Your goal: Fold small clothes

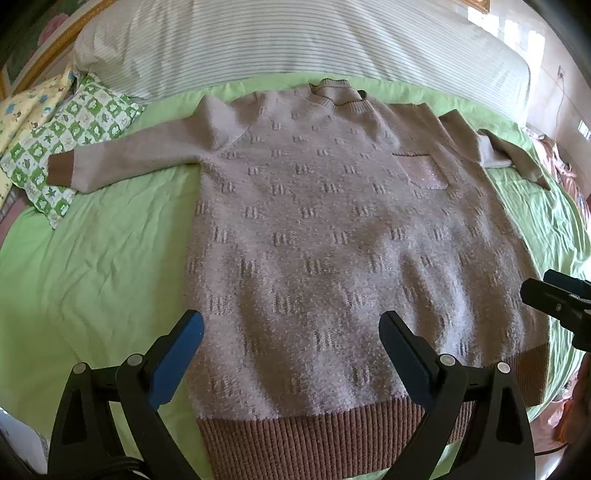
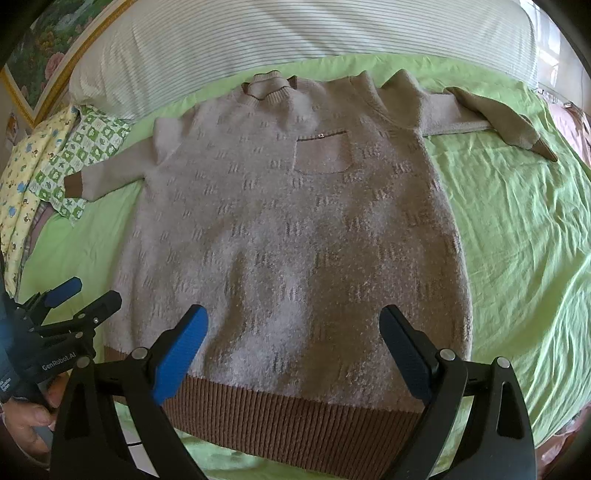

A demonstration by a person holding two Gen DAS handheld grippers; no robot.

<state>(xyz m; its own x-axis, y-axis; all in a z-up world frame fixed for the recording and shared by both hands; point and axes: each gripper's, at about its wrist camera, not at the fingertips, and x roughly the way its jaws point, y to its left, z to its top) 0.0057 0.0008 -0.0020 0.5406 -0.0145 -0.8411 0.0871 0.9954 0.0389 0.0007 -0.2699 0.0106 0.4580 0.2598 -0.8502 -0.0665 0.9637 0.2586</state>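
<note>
A beige knit sweater [image 1: 332, 229] [image 2: 295, 229] with a brown ribbed hem, brown cuffs and a chest pocket lies flat, front up, on a green sheet. One sleeve stretches out to the left; the other, at the right, is bent over on itself. My left gripper [image 1: 291, 347] hovers open above the hem, nothing between its blue pads. My right gripper [image 2: 293, 343] is likewise open over the hem. In the right wrist view the left gripper [image 2: 74, 295] shows at the left edge, held by a hand [image 2: 33, 424]. The right gripper's fingers [image 1: 554, 299] reach in from the right edge of the left wrist view.
The green sheet [image 1: 92, 277] [image 2: 517, 240] covers the bed. A striped white bolster [image 1: 295, 44] [image 2: 295, 33] lies along the far side. Patterned pillows [image 1: 70, 140] [image 2: 55, 158] sit at the left under the sleeve cuff. Pink fabric [image 1: 565, 166] lies at the far right.
</note>
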